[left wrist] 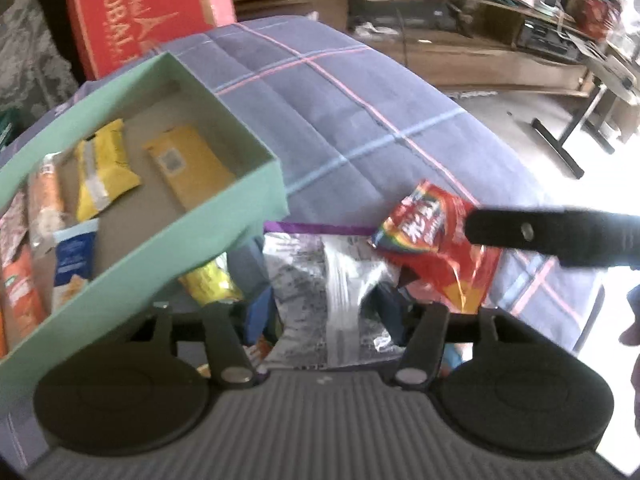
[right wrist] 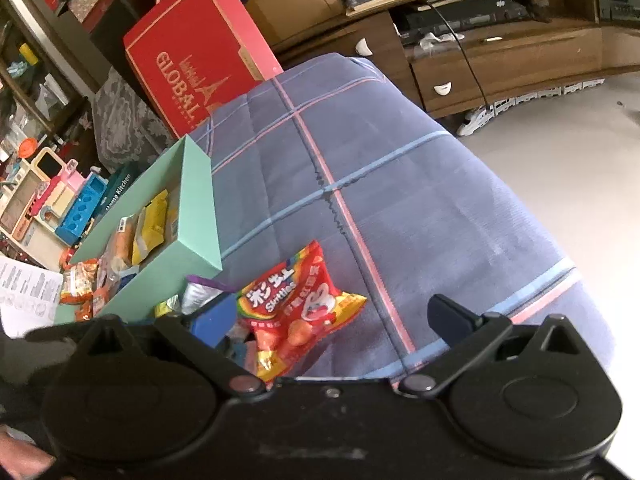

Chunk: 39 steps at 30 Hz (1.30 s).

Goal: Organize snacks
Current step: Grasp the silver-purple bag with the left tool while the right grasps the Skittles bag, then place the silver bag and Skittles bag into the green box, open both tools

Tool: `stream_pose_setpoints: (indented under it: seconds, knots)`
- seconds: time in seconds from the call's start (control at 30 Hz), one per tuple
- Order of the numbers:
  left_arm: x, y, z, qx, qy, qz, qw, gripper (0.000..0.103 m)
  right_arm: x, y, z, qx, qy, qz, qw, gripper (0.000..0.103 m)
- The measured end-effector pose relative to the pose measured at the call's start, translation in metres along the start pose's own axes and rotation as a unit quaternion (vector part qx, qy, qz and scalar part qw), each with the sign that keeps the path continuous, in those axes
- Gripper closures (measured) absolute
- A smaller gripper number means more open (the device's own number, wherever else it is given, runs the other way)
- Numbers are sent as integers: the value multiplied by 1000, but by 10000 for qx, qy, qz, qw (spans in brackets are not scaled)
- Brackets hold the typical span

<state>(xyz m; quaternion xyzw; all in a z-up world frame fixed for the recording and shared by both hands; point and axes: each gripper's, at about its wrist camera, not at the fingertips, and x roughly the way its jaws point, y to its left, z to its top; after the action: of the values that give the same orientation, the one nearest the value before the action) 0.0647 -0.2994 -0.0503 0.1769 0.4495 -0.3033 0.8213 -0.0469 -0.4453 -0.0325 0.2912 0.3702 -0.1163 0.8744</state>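
Observation:
A green box (left wrist: 224, 236) on the blue checked quilt (left wrist: 328, 112) holds several snack packs, among them yellow ones (left wrist: 104, 168). A red Skittles bag (left wrist: 436, 240) lies on a silver and purple bag (left wrist: 320, 280) beside the box. My left gripper (left wrist: 324, 320) is open just above the silver bag. My right gripper's finger (left wrist: 540, 236) reaches over the Skittles bag from the right. In the right wrist view the Skittles bag (right wrist: 296, 312) lies between my wide-open right gripper (right wrist: 324, 320) fingers, by the green box (right wrist: 192, 240).
A red carton (right wrist: 192, 60) stands behind the quilt. A wooden cabinet (right wrist: 500, 60) runs along the back wall. Toys (right wrist: 52, 196) and a paper sheet (right wrist: 24, 296) lie left of the box. More packs, yellow (left wrist: 212, 284) and blue (right wrist: 212, 320), sit by the box.

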Motion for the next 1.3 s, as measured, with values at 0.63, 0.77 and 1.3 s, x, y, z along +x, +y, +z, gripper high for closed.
stream_pose_setpoints:
  seconds: [0.63, 0.77, 1.3]
  knots:
    - [-16, 53, -33, -541, 197, -202, 9981, 46, 43, 55, 5, -1812, 448, 22, 9824, 9]
    - [-12, 50, -31, -528, 192, -202, 9982, 42, 43, 63, -9, -2273, 413, -280, 9726, 24]
    - [-45, 50, -36, -568, -131, -576, 9966, 56, 21, 76, -16, -1853, 316, -526, 9808, 46]
